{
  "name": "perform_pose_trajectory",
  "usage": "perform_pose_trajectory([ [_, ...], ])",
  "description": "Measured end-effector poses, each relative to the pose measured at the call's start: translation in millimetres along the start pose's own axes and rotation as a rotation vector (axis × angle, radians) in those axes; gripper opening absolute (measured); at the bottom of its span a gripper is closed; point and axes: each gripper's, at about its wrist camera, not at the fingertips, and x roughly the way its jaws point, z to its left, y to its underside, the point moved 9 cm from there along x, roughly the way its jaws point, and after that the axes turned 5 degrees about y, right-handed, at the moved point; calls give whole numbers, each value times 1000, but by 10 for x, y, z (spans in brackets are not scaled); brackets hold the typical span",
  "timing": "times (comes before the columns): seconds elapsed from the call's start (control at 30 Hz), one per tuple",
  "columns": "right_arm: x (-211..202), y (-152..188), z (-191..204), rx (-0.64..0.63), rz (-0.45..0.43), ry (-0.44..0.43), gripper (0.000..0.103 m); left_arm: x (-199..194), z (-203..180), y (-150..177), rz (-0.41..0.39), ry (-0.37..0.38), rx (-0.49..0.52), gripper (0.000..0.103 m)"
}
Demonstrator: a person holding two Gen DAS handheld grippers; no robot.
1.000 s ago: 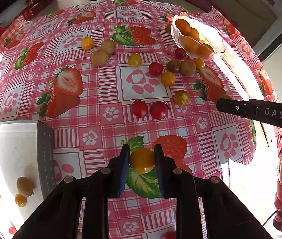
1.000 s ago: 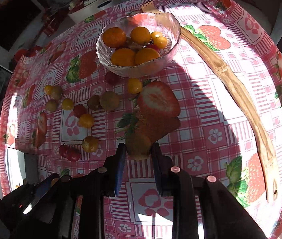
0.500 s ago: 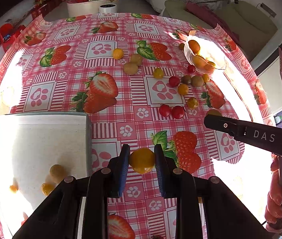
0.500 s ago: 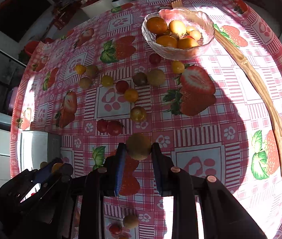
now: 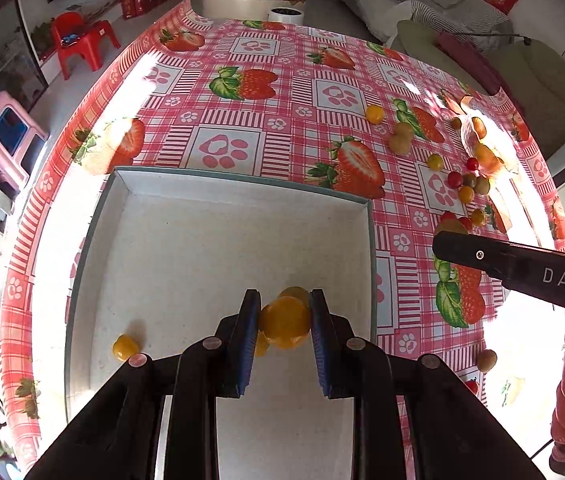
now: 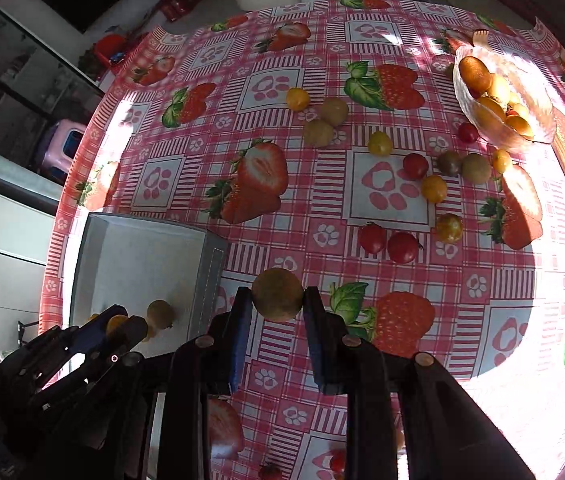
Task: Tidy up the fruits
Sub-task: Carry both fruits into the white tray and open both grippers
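Two tools grip fruit: the left tool pinches a yellow tomato over the white box; the right tool, lettered "DAS", clamps a green fruit above the desk.

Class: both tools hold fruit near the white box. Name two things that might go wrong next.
1. The left tool might drop its yellow tomato onto fruit directly beneath it, so it could bounce.
2. The right tool, carrying a brownish-green fruit, may crowd the left tool at the white box.

Yellow fruit above white tray; greenish, perhaps brown, fruit outside.
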Motion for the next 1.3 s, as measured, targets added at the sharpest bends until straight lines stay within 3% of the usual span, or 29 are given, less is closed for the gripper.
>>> perform_pose_trajectory([
  [0.4, 338, -46, 836, -117, 67, -52, 29, 150, 700, -72, -9, -86, -44, 27],
  [0.97, 822, -28, 906, -141, 148, 13, 30, 380, 846, -105, 26, -142, 2, 27],
  [1.03, 833, -29, 914, -142, 148, 11, 31, 377, 856, -109, 26, -162, 11, 37],
  [1.07, 835, -28, 920, -139, 151, 3, 32, 373, 864, -110, 24, -169, 12, 59],
  [1.1, 833, -29, 925, -137, 152, -3, 35, 354, 873, -119, 10, -175, 10, 66],
  [1.3, 729, -99, 952, -116, 128, -31, 51, 337, 882, -117, 14, -174, 7, 66],
])
